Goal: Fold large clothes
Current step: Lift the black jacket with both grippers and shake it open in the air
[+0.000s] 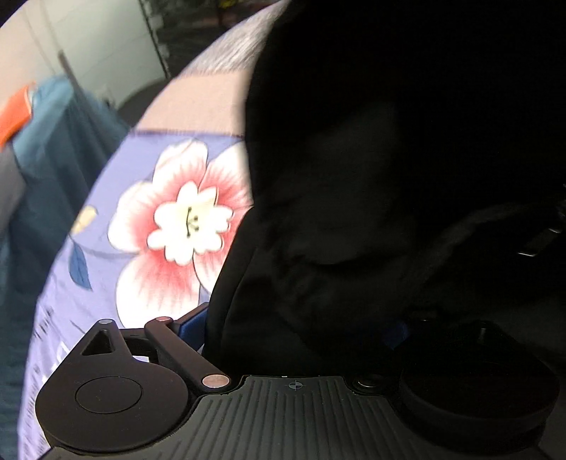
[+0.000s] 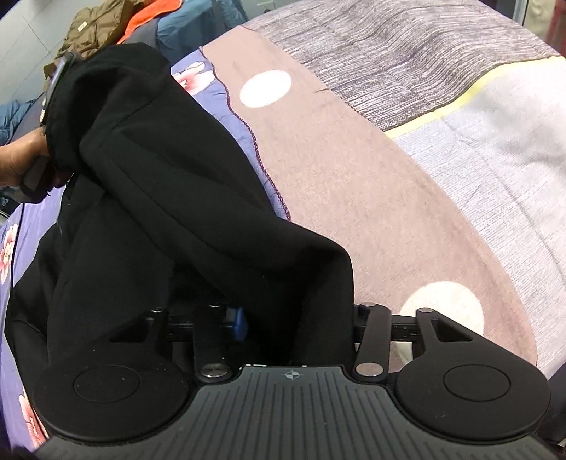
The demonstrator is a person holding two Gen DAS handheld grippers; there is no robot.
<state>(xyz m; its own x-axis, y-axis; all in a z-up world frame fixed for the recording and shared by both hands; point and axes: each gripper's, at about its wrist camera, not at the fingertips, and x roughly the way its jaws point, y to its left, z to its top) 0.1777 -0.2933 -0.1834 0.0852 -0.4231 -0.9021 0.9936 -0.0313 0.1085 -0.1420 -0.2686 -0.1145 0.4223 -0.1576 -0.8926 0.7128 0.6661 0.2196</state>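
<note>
I saw a patchwork bedspread (image 2: 353, 184) covering the bed, with a pink flower (image 1: 180, 226) printed on its purple part. Beyond the bed's far left edge lay a brown jacket (image 2: 95, 28) beside some orange cloth (image 2: 155, 14).

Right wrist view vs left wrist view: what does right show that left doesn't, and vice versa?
Right wrist only: the hand carrying the left gripper, white dots on the brown panel, a grey striped section of the bedspread, and a brown garment beyond the bed.

Left wrist only: a large pink and white flower print close up, plus a white wall.

Both: the black garment draped over the gripper, the purple floral bedspread, and orange and blue clothes behind.
</note>
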